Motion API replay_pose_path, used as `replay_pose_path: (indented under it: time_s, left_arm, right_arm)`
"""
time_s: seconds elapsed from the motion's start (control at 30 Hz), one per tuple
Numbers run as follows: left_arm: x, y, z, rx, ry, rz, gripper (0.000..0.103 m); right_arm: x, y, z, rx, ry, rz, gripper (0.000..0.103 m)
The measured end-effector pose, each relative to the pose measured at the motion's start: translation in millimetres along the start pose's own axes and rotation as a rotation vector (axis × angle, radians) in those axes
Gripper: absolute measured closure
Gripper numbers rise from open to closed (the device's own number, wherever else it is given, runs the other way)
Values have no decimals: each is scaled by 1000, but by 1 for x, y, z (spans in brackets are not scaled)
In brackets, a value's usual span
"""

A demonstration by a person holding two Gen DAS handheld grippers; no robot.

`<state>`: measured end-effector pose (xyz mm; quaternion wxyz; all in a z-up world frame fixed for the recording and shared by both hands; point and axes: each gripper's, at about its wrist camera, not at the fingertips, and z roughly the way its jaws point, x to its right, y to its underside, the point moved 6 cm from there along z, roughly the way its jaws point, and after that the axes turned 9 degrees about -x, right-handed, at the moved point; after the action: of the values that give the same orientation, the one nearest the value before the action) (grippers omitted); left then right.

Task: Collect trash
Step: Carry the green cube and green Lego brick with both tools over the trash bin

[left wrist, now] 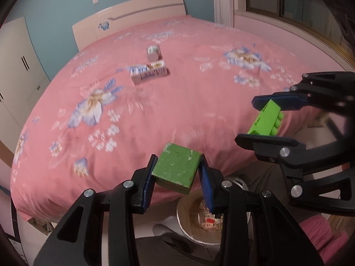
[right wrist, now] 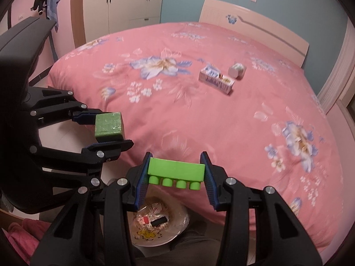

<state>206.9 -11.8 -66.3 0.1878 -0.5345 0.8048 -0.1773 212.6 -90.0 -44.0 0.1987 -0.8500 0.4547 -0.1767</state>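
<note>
My left gripper (left wrist: 177, 173) is shut on a worn dark green block (left wrist: 176, 170), held over the near edge of the pink bed; it also shows in the right wrist view (right wrist: 108, 126). My right gripper (right wrist: 176, 171) is shut on a bright green studded toy brick (right wrist: 176, 170), also seen in the left wrist view (left wrist: 267, 119). Below both grippers a round metal bin (right wrist: 177, 228) stands on the floor with bits of trash inside. A small carton (left wrist: 149, 72) and a small round container (left wrist: 153, 52) lie on the middle of the bed.
The bed with a pink floral cover (left wrist: 199, 110) fills both views, headboard (left wrist: 133, 17) at the far end. White wardrobes (right wrist: 124, 2) stand by the wall. A window (left wrist: 288, 2) is at the right. A pink cloth (left wrist: 319, 235) lies near the bin.
</note>
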Motion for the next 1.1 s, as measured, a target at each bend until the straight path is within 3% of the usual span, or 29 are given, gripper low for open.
replay_pose_path:
  time_s: [0.73,1.1]
  left_arm:
    - [13,88,131,-302,104,-74,64]
    - [19,117,175,-406,129,-91,64]
  right_arm:
    - [-6,87,124,-267,-82,57,58]
    - [-15,123,173,-400,-118,59,58]
